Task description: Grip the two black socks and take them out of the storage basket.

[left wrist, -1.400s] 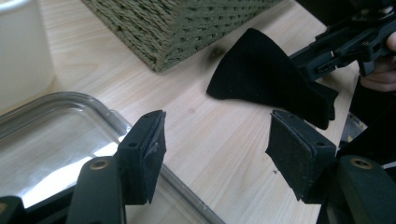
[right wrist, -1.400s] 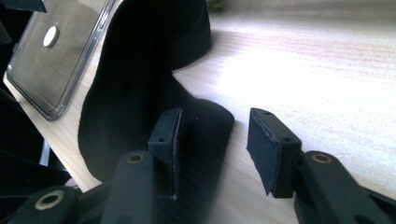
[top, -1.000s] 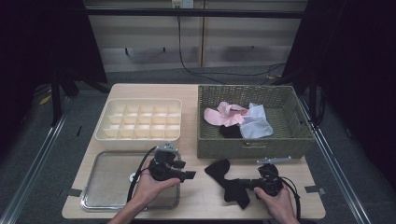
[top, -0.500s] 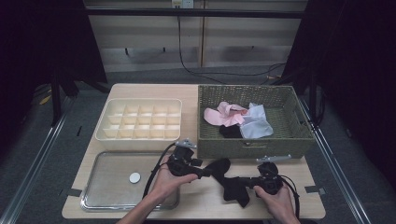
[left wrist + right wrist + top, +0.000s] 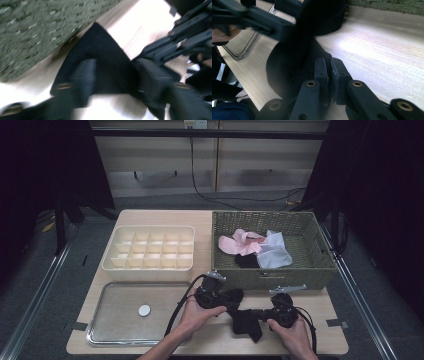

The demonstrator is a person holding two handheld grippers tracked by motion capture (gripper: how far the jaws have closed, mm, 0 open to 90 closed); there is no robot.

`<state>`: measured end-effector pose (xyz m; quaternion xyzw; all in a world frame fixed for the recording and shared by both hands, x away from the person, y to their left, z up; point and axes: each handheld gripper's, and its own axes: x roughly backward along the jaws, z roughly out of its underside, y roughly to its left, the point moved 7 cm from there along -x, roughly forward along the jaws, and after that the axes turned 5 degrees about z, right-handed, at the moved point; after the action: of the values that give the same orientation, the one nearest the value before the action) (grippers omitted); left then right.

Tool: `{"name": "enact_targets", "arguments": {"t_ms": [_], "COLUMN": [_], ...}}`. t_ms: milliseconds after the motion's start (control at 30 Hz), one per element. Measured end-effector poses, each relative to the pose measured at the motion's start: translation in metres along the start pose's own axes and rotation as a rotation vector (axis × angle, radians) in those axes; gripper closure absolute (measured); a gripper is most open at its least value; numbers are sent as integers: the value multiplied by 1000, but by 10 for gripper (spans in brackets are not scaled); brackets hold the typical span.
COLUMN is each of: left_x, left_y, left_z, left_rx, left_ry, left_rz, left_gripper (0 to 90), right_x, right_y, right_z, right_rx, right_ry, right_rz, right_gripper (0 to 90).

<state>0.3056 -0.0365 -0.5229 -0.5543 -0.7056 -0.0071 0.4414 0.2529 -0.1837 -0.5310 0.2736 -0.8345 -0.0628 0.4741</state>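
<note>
Jaws of both grippers straddle a limp, crumpled black cloth [image 5: 245, 317].

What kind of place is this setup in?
Probably a lab recording station, not a home: a wooden table inside dark curtains, with a wicker basket of clothes, a compartment box and a metal tray.

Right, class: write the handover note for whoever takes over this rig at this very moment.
Right gripper: shut on the black cloth, pinning one end on the table.
Left gripper: jaws have just been closing around the cloth's other end by the basket; not yet clamped, as far as the blurred left gripper view tells.
Done: black cloth is out on the table. Pink, white and dark pieces lie in the basket.
Left: the divider box is empty; the tray holds a small white disc.
</note>
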Motion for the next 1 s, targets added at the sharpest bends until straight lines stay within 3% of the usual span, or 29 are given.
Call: {"name": "enact_targets", "arguments": {"t_ms": [67, 100, 233, 367, 467, 533, 600, 667, 700, 733, 800, 833, 867, 967, 1000], "left_x": [0, 1, 6, 7, 8, 8, 7, 4, -1, -4, -7, -9, -10, -6, -5], "left_y": [2, 3, 3, 0, -2, -5, -7, -8, -7, -6, -6, -7, -7, -8, -7], "left_z": [5, 7, 11, 13, 7, 2, 0, 1, 4, 7, 9, 11, 11, 12, 12], "left_rx": [-7, -25, -13, -30, -1, 15, 13, 12, 15, 9, -6, -12, -17, -25, -22], "left_ry": [26, 22, -14, -21, -53, -75, -71, -53, -16, 6, 17, 26, 22, 15, 11], "left_rz": [-8, -6, 44, 79, 101, 120, 115, 121, 99, 89, 89, 109, 90, 124, 115], "left_gripper": [639, 722, 896, 900, 877, 711, 610, 555, 548, 550, 708, 757, 854, 893, 895], "right_x": [1, 2, 5, 8, 8, 7, 6, 5, 4, 4, 4, 4, 4, 6, 7], "right_y": [0, 0, -2, -2, -2, -1, 1, 3, 3, 3, 4, 4, 3, 2, 1], "right_z": [0, 0, -1, -3, -3, -3, -2, -1, -1, -1, -2, -1, -1, -2, -3], "right_rx": [-6, -6, -9, -14, -10, -7, 2, 3, 1, 4, 2, 1, -6, -9, -12], "right_ry": [-4, -4, -12, -21, -20, -14, -11, -8, -6, -4, -6, -6, -7, -8, -10], "right_rz": [-4, -6, -2, 3, 3, 1, -3, -6, -8, -10, -13, -14, -16, -12, -12], "right_gripper": [845, 846, 846, 846, 846, 846, 846, 846, 846, 846, 845, 845, 845, 845, 845]}}
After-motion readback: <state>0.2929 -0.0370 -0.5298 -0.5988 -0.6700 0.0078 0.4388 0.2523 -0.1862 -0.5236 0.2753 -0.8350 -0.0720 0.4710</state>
